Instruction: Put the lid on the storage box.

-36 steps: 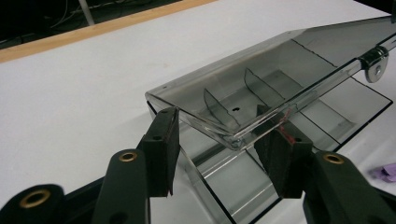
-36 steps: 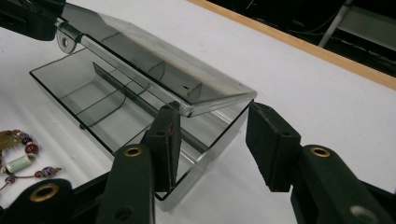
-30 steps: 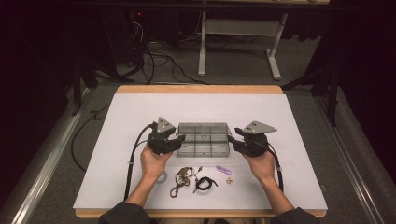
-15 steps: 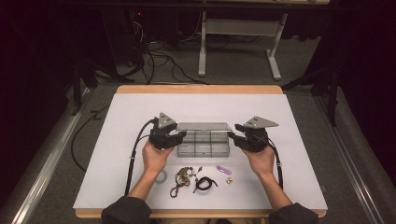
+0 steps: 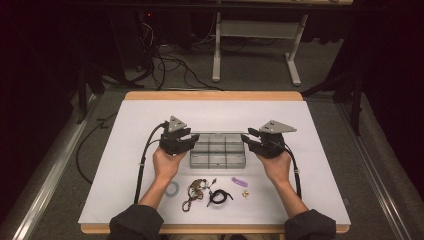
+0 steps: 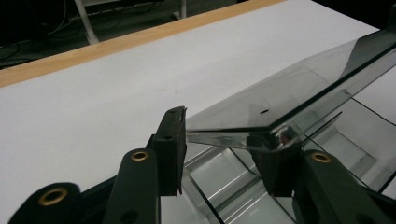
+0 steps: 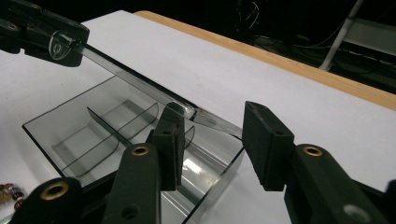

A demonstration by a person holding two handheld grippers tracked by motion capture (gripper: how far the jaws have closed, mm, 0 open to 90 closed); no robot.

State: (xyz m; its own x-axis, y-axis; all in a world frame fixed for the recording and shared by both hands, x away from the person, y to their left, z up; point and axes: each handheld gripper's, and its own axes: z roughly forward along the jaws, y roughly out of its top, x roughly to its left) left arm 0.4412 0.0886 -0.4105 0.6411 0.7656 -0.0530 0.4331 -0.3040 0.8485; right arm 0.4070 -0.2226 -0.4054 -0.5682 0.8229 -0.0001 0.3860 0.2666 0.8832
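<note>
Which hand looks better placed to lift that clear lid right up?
Left, probably. The left hand-held gripper, whose jaws have just been closing, has the lid corner between them. The right hand-held gripper, also just closing, meets the lid at one jaw, the other standing clear.

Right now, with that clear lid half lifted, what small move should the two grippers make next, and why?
Probably close the right gripper fully onto the lid. Both grippers' jaws have just been closing. The left gripper seems to touch the lid's corner with both pads, but the right one's outer jaw stands clear, so the lid raised over the box looks unevenly held.
</note>
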